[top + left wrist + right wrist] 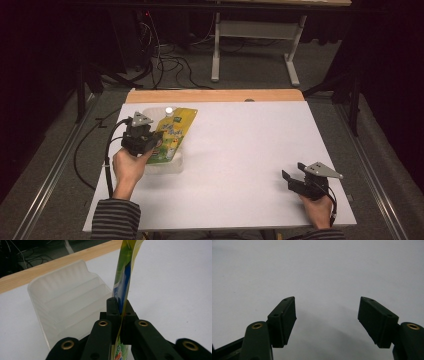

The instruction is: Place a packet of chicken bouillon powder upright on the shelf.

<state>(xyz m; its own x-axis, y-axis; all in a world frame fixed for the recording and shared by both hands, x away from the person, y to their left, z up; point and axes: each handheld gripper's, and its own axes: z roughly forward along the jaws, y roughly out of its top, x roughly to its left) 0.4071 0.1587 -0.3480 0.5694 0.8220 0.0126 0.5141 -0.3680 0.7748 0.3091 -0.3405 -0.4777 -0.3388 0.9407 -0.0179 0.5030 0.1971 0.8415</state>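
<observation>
A flat yellow-green pouch [175, 131] with a white cap [169, 110] hangs over a clear plastic bin [170, 166] at the table's left. My left gripper [150, 142] is shut on the pouch's lower edge. In the left gripper view the pouch [124, 277] stands edge-on between the closed pads [112, 308], with the ribbed clear bin [67, 307] just left of it. My right gripper [295, 181] rests near the table's front right corner, held by a hand. Its jaws stand wide open over bare table, with nothing between the fingertips [284, 317].
The white table [240, 150] has a wooden strip [215, 95] along its far edge. Beyond it stand a grey table frame [255, 35] and loose cables [170, 62] on the floor. A black cable [107, 150] trails from the left gripper.
</observation>
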